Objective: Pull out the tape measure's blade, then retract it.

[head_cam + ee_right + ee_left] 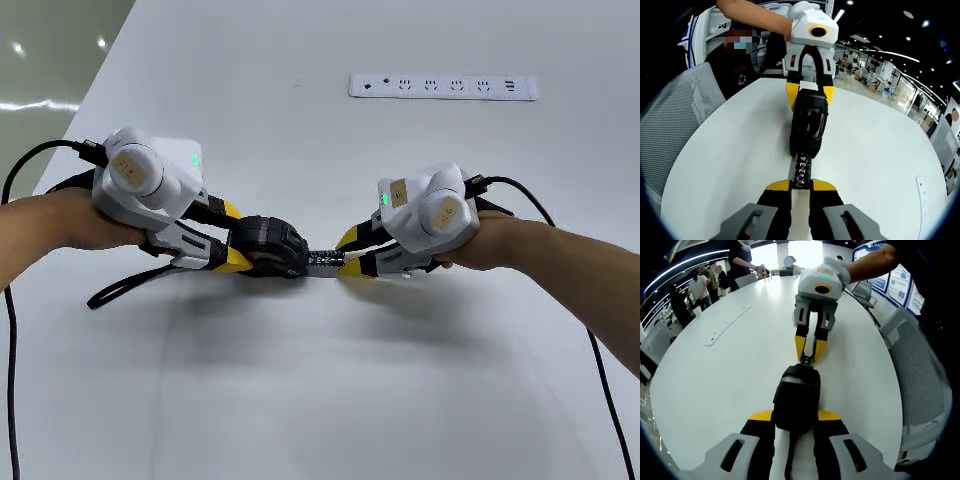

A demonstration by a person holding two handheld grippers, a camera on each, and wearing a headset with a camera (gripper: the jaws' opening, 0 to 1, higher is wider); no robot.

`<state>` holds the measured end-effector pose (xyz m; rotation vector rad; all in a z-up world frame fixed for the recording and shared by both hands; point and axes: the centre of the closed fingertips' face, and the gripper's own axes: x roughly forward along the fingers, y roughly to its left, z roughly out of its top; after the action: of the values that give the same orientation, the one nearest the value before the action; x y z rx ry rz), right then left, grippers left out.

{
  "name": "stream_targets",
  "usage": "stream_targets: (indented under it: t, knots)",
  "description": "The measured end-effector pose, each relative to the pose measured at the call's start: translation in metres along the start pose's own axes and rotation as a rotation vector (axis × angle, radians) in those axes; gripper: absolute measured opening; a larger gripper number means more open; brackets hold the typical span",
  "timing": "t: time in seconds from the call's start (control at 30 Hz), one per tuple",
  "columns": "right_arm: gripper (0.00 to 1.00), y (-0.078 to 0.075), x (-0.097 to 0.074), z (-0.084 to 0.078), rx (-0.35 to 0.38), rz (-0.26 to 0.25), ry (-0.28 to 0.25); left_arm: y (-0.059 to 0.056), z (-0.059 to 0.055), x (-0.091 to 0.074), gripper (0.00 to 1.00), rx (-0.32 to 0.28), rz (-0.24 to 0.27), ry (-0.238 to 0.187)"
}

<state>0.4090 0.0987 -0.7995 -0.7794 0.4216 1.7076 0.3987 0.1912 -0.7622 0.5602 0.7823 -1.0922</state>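
Observation:
A black tape measure [270, 246] sits just above the white table between the two grippers. My left gripper [232, 240] is shut on its case [797, 397], with the yellow fingertips [761, 415] pressed to both sides. A short length of blade [802, 171] with printed numbers sticks out of the case [809, 121] toward my right gripper [344, 254], which is shut on the blade's end. In the left gripper view the right gripper [810, 351] faces the case head-on. A black wrist strap [128, 286] trails from the case to the left.
A white power strip [443, 87] lies at the far side of the white table [330, 380]. Black cables [12, 330] run from both grippers. Mesh office chairs [922, 375] stand at the table's edge. People stand at the far end of the room [700, 287].

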Motion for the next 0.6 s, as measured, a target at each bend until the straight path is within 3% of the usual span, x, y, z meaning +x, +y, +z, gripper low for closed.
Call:
stream_targets:
  t: [0.6]
  knots:
    - [0.09,0.007,-0.017,-0.016,0.024,-0.004,0.01,-0.001,0.001,0.001,0.24,0.0,-0.003,0.001]
